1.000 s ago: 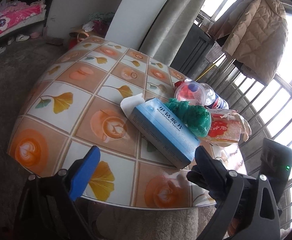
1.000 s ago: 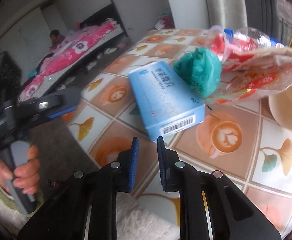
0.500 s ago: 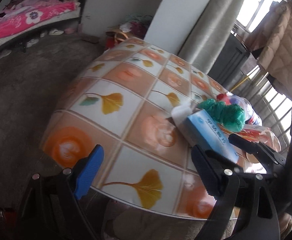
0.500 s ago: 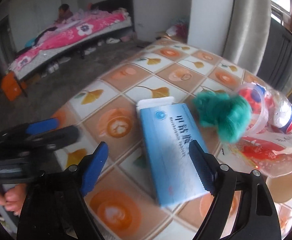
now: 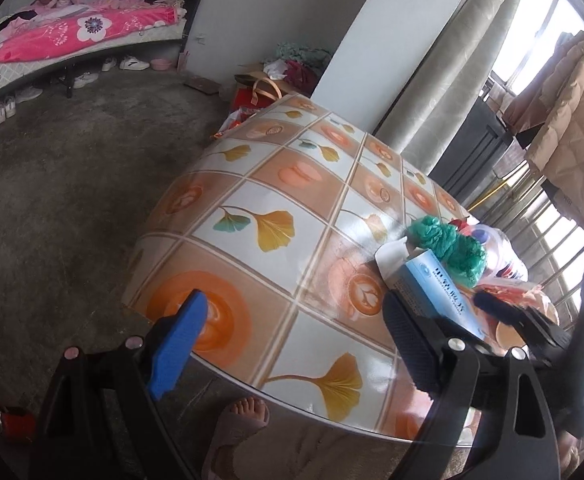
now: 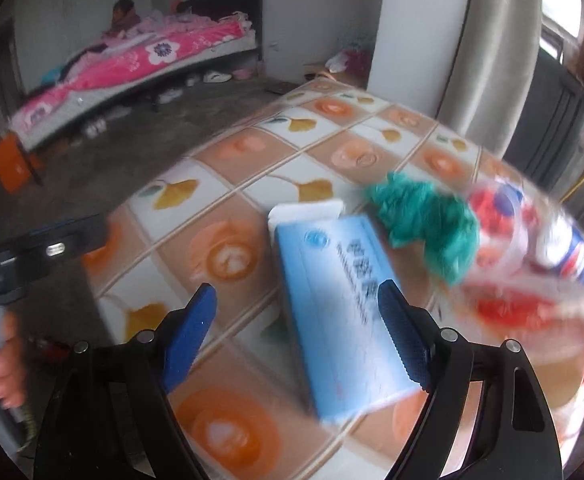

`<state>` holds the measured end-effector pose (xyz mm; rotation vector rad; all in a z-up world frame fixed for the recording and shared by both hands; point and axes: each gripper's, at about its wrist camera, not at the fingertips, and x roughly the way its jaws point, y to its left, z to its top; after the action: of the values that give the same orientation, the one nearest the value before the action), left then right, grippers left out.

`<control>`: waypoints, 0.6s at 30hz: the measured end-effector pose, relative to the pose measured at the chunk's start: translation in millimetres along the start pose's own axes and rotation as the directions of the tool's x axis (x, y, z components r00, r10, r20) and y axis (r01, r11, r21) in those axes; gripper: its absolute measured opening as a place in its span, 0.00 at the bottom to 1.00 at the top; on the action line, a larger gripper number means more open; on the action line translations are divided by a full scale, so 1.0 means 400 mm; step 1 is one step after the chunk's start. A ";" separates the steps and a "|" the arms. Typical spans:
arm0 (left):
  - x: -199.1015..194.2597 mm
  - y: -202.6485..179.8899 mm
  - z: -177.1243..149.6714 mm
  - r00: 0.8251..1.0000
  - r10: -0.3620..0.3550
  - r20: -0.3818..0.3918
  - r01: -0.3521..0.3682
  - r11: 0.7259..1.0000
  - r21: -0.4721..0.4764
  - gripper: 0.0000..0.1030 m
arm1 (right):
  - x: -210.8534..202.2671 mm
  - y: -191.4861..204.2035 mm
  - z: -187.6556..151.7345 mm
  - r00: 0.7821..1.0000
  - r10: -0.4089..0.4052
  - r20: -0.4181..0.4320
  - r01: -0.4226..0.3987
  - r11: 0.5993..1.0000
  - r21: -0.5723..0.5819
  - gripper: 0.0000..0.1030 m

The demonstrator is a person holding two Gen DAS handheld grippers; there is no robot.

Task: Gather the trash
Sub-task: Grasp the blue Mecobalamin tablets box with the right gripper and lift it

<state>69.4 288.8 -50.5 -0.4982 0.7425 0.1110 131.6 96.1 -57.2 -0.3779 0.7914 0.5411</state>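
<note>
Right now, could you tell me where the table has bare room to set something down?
The table is bare from its floor-side edge up to the blue box. Beyond it things crowd together: green bag, bottle and red wrapper.

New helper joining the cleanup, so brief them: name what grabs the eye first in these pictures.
The tiled tabletop with orange cups and yellow leaves fills both views. A pale blue box lies on it ahead of the open right gripper, with a crumpled green bag just beyond. A bright pink bed stands against the far wall.
</note>
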 end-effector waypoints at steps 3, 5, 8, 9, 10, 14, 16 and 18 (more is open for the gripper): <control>-0.021 -0.001 0.001 1.000 -0.006 0.016 0.006 1.000 0.014 0.84 | 0.060 -0.004 0.010 0.997 -0.048 -0.054 0.047 0.999 -0.019 0.79; -0.033 -0.002 -0.002 1.000 -0.007 0.025 0.006 1.000 0.020 0.83 | 0.066 -0.002 0.011 0.997 -0.064 -0.050 0.063 0.998 -0.023 0.79; -0.038 -0.003 -0.008 1.000 -0.008 0.021 0.008 1.000 0.021 0.77 | 0.056 0.007 0.006 0.998 -0.025 -0.056 0.024 0.999 -0.024 0.79; -0.037 -0.003 -0.009 1.000 -0.011 0.018 0.010 1.000 0.021 0.76 | 0.052 0.013 0.005 0.998 -0.027 -0.054 0.026 0.999 -0.034 0.77; -0.036 -0.004 -0.011 1.000 -0.014 0.015 0.014 1.000 0.021 0.74 | 0.048 0.016 0.006 0.998 -0.032 -0.046 0.030 0.999 -0.042 0.77; -0.037 -0.007 -0.018 0.999 -0.035 0.005 0.035 0.999 0.006 0.69 | 0.055 0.016 0.027 0.997 -0.069 -0.017 0.068 0.997 -0.043 0.78; -0.042 -0.010 -0.021 0.999 -0.040 0.009 0.040 0.999 0.006 0.69 | 0.069 0.009 0.038 0.995 -0.095 -0.014 0.094 0.995 -0.036 0.82; -0.046 -0.015 -0.019 0.999 -0.039 0.012 0.039 0.999 0.014 0.69 | 0.089 0.004 0.047 0.992 -0.123 -0.024 0.122 0.992 -0.041 0.86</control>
<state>52.6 281.3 -40.7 -0.4978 0.7206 0.0722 161.8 118.0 -71.9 -0.4684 0.7788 0.4379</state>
